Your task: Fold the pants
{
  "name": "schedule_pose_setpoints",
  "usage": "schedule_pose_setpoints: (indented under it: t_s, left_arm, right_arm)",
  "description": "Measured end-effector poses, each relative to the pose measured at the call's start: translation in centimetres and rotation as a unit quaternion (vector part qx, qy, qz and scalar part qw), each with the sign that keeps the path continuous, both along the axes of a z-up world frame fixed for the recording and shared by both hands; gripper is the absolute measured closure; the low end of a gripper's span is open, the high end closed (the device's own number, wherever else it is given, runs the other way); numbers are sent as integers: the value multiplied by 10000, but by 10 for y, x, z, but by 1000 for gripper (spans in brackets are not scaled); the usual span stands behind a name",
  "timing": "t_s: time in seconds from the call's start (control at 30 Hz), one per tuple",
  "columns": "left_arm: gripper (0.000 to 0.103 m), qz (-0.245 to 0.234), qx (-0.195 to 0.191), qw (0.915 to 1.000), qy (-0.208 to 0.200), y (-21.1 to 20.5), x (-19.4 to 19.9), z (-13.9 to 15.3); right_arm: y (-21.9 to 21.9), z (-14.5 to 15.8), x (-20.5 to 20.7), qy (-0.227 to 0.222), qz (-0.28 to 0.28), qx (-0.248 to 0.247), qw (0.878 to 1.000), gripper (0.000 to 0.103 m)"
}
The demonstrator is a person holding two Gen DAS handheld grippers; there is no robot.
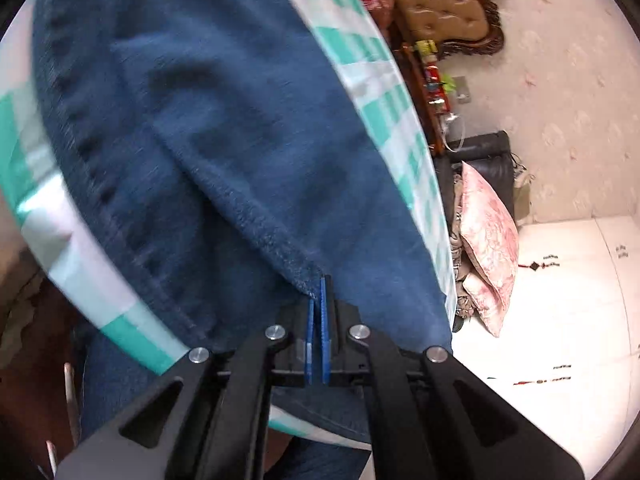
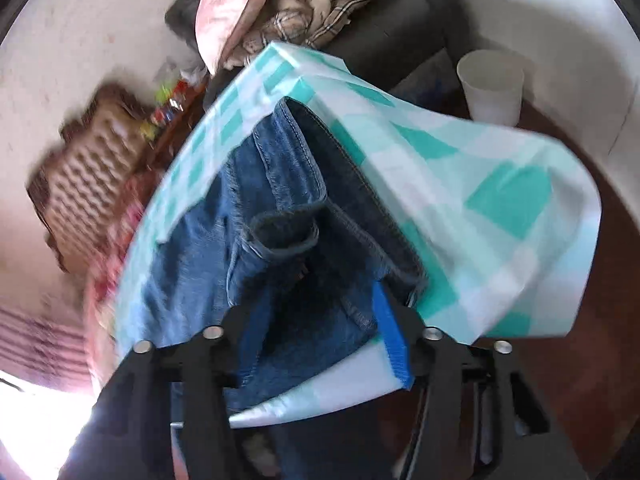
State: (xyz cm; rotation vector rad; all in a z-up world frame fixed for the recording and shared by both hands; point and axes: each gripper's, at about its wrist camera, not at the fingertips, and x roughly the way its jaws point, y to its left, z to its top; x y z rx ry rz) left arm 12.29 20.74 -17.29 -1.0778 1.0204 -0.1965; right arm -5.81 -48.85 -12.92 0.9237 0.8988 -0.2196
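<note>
Blue denim pants (image 1: 224, 128) lie spread over a table with a teal-and-white checked cloth (image 1: 360, 52). My left gripper (image 1: 319, 288) is shut, its blue pads pinching a fold edge of the pants. In the right wrist view the pants (image 2: 280, 208) lie bunched, with a seam and a rolled hem showing. My right gripper (image 2: 320, 300) hangs over the pants near the table's near edge. Its right blue pad (image 2: 390, 332) shows wide apart from the left finger, which the denim hides. The jaws are open with the denim between them.
The checked cloth (image 2: 460, 184) hangs over the table edges. A white paper cup (image 2: 491, 86) stands on a dark surface beyond the table. A dark sofa (image 2: 384, 28) with pink pillows (image 1: 490, 224), a tufted brown headboard (image 1: 444, 4) and white floor (image 1: 560, 312) surround it.
</note>
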Motion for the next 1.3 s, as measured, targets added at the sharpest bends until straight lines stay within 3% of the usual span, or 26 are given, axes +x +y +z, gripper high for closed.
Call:
schedule_pose_setpoints:
  t_s: [0.1,0.2,0.4,0.5,0.57,0.67,0.77,0.83,1.0,1.07,1.2,1.3]
  left_arm:
    - [101,-22,-14,10000,-50,1,5,2]
    - [101,13,-74,10000,-60,2,0,0]
    - [101,36,-77,10000,-44,6,-11,-9]
    - [101,17,-36,10000,-68,7,-14,-8]
    - [101,-8,-9,10000,-55,7,-9,-8]
    - [101,12,93,9999,-140,7,-10,6]
    - [101,53,159,9992,-369,8,-27,39]
    - [101,57,225,9992,-337,9,-37,42]
    - [101,75,-80,9996,258,13,-52,-2]
    - [101,90,-67,9996,274,13,-53,-6]
    - [101,79,175,9998,-65,9,-61,22]
    - [101,28,200,9997,109,4,-63,10]
  right_arm:
    - [3,5,-3,-279,-120,254,9992,49]
    - [2,12,-9,-499,-416,430,9970,41]
    - [12,0,10,-236,-222,285,9991,41]
    - [23,-1,19,-111,-140,-67,9998,59]
    - [31,1,28,152,-86,-464,9988,89]
    - [32,11,30,155,-142,-599,9980,91]
    - [34,58,22,-295,-107,-737,9968,92]
    - [32,73,13,-344,-137,-951,9948,92]
    - [25,40,21,374,0,-1162,9925,92]
    - [28,27,28,624,59,-1236,9904,92]
    - [33,53,18,273,22,-1378,9901,92]
    - [30,52,21,413,-63,-1664,9852,92]
